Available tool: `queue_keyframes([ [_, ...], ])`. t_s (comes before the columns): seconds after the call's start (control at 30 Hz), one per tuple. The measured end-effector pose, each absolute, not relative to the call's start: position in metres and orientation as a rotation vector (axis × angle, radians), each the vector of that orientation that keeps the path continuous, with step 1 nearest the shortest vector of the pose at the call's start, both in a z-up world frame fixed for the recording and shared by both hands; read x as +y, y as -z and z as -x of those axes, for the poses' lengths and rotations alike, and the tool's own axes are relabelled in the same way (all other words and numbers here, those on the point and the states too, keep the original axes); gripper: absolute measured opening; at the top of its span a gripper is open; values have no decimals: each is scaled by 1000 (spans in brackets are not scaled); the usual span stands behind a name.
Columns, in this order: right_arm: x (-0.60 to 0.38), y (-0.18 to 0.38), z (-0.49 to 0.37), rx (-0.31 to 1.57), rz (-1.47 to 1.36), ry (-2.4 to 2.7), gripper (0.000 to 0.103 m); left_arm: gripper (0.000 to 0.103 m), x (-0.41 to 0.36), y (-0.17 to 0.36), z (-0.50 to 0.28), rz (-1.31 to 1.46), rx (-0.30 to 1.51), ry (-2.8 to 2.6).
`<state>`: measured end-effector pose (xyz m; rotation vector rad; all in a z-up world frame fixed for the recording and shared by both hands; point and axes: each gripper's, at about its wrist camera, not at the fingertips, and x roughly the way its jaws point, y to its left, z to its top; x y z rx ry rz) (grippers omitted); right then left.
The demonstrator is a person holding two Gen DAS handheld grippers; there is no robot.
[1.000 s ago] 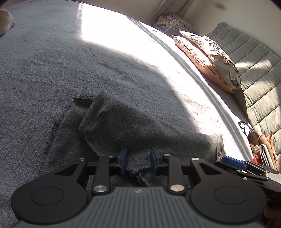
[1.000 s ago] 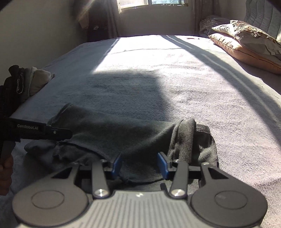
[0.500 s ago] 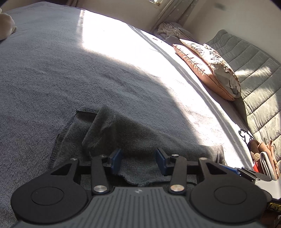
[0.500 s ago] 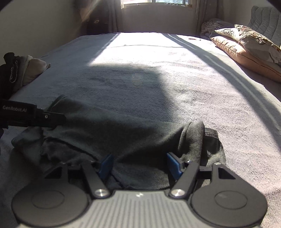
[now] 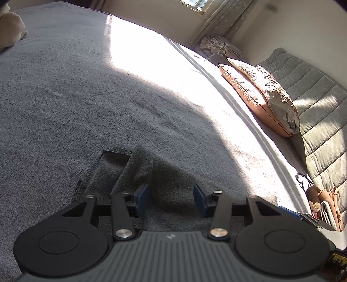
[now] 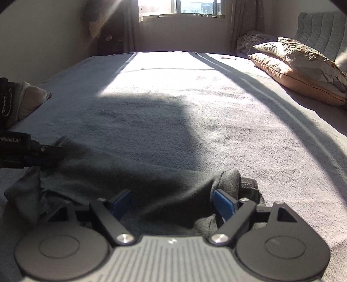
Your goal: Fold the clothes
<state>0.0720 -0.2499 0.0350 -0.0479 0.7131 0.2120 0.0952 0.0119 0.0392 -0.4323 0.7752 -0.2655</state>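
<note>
A dark grey garment (image 5: 169, 184) lies folded on the grey bed cover (image 5: 86, 97), with a stitched hem showing at its left. My left gripper (image 5: 171, 199) hovers at its near edge, its jaws opening, and the cloth lies loose between the blue pads (image 5: 142, 196), which do not press it. In the right wrist view the same garment (image 6: 134, 182) stretches across the near bed. My right gripper (image 6: 172, 202) is over it, jaws opening wide, cloth slack between them. The left gripper (image 6: 43, 151) shows at the left edge there, and the tip of the right gripper (image 5: 303, 217) shows in the left wrist view.
Two pillows (image 5: 264, 97) rest against a quilted headboard (image 5: 321, 104) on the right. Folded clothes (image 6: 23, 102) sit at the bed's left edge. A window (image 6: 182, 8) is at the far wall; sunlight falls across the cover (image 6: 173, 71). Bags (image 5: 325, 208) hang beside the bed.
Both grippers have opened their jaws and let the garment go; the cloth has settled flatter on the bed. The right gripper has come slightly lower over the garment.
</note>
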Motion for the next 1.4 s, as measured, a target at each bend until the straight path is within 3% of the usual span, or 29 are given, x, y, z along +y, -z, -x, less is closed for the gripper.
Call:
queue_keyframes([
  [0.27,-258,-23,-83,822,70,-220,86,51,20,-35,-99,463,778,257],
  [0.43,-280,-41,-83,725,-61,-170,85,51,18,-31,-102,454,783,255],
  [0.57,-287,-17,-99,868,-124,-180,86,51,20,-30,-102,460,788,262],
  [0.67,-276,-21,-93,855,-25,-186,86,50,32,-29,-105,540,793,260],
  [0.77,-279,-33,-88,791,-56,-166,78,49,36,-33,-105,559,786,253],
  [0.9,-282,-45,-87,701,-91,-156,43,51,35,-47,-99,509,736,246],
  [1.07,-271,-25,-95,800,-22,-173,43,52,48,-38,-105,530,772,218],
  [1.23,-287,-34,-88,781,-49,-149,46,52,67,-37,-103,604,785,196],
  [1.4,-329,-39,-86,783,-132,-30,66,54,83,-45,-98,571,784,129],
])
